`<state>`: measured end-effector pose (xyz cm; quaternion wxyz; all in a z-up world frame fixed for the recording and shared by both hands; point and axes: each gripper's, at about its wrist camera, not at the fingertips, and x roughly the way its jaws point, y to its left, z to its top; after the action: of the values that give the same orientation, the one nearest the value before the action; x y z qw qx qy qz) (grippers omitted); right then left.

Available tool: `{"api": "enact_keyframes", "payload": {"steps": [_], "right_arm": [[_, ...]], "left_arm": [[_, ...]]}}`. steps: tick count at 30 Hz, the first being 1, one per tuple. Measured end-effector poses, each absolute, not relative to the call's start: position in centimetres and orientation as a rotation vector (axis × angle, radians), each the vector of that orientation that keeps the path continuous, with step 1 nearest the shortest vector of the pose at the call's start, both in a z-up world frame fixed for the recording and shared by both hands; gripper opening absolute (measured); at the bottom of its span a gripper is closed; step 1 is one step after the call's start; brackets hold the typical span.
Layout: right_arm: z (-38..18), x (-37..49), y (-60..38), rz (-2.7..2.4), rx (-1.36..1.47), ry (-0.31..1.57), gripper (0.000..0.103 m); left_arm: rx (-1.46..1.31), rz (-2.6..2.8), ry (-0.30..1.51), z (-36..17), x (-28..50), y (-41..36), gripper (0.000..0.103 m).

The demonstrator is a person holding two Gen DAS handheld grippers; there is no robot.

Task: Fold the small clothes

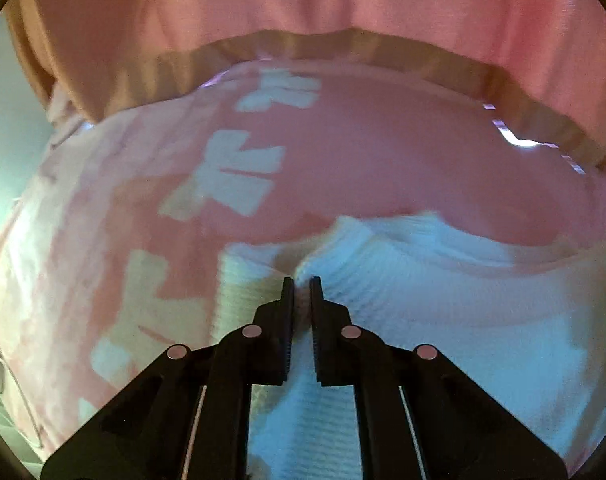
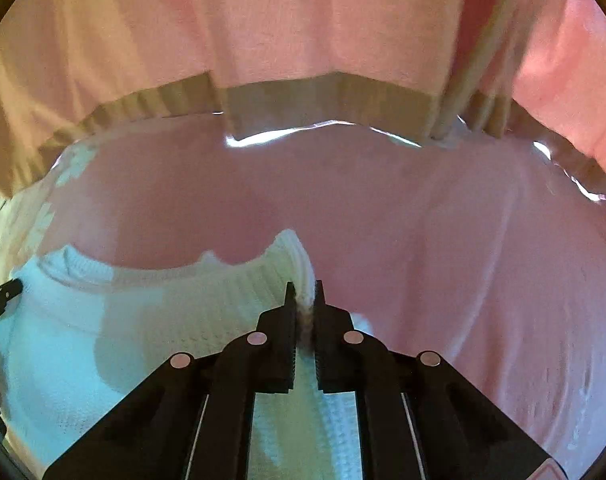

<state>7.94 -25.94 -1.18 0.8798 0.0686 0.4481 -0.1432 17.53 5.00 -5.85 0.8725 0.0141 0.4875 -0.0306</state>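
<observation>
Two tools, both clamped on one white knit garment [image 1: 443, 312]. Left tool [image 1: 302, 282] pinches a ribbed fold of it, jaws nearly together. Right tool [image 2: 304, 286] bites the ribbed neckline [image 2: 223, 276] edge, fabric bunched between the jaws. Garment lies on a pink cloth [image 1: 383, 152] with pale printed shapes [image 1: 239, 176] at 10 o'clock in the left wrist view. Person's pink sweater [image 2: 303, 20] with tan ribbed hem [image 2: 331, 96] fills 12 o'clock. Left tool's tip pokes in at 9 o'clock of the right wrist view.
</observation>
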Motion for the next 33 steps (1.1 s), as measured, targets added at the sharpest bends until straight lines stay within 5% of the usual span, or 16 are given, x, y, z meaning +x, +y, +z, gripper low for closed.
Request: {"api": "enact_keyframes", "payload": {"steps": [4,6,8,9,20,25,27,29,30,31,33], "right_arm": [[-3.7,8.2,-26.4,-0.294,0.139,1.023,0.007],[-1.7,7.1,-24.9,-0.293,0.094,0.978,0.016],[0.4,5.3,-23.1,-0.263,0.060,0.909,0.019],[1.4,3.9,-21.8,-0.227,0.048,0.880,0.020],[-1.0,1.7,-10.1,0.072,-0.033,0.950,0.013],[-3.7,4.3,-9.2,0.087,-0.019,1.026,0.013],[-5.8,5.6,-9.1,0.069,-0.037,1.094,0.013],[-6.1,5.9,-9.1,0.073,-0.069,1.075,0.012],[-6.0,6.0,-8.8,0.067,-0.085,1.081,0.012],[-6.1,6.1,-8.7,0.065,-0.096,1.082,0.012],[-6.2,6.0,-8.5,0.063,-0.110,1.074,0.012]], "left_arm": [[-0.029,-0.111,1.027,-5.4,17.4,5.9,0.012],[-0.049,-0.139,1.026,-3.8,16.2,6.3,0.016],[-0.045,-0.153,0.973,-2.2,14.0,7.0,0.040],[-0.017,-0.125,0.934,-1.6,12.3,7.6,0.061],[0.047,-0.057,0.957,-3.9,5.1,9.5,0.064],[-0.033,-0.049,1.060,-6.8,5.8,9.9,0.092],[-0.126,-0.047,1.089,-8.0,6.4,10.8,0.094],[-0.249,-0.072,1.125,-8.9,6.9,12.0,0.092],[-0.276,-0.087,1.124,-8.6,7.0,12.3,0.074],[-0.300,-0.136,1.125,-8.2,7.0,12.3,0.037],[-0.401,-0.215,1.147,-7.1,7.0,12.4,0.025]]}}
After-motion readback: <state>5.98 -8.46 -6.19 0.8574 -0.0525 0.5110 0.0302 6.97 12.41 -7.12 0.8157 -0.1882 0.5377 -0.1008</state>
